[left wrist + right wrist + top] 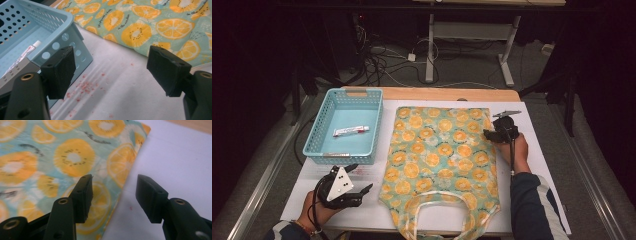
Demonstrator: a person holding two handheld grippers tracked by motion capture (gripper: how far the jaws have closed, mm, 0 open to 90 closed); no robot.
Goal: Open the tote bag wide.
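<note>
A cloth tote bag (442, 160) printed with orange slices lies flat on the white table cover (534, 150), with its handles toward the person. My right gripper (488, 134) is at the bag's right edge near the far corner. In the right gripper view it (114, 178) stands open, one jaw over the bag (62, 157) and the other over bare cover, with nothing pressed between the pads. My left gripper (362, 176) rests near the front left, just before the blue basket. It (112, 57) is open and holds nothing.
A blue perforated basket (314, 127) stands at the back left with a white tube (350, 131) inside. The same tube (25, 53) also shows in the left gripper view. Red crumbs (85, 87) dot the cover beside the basket (75, 47). Bare wood (437, 93) runs along the table's far edge.
</note>
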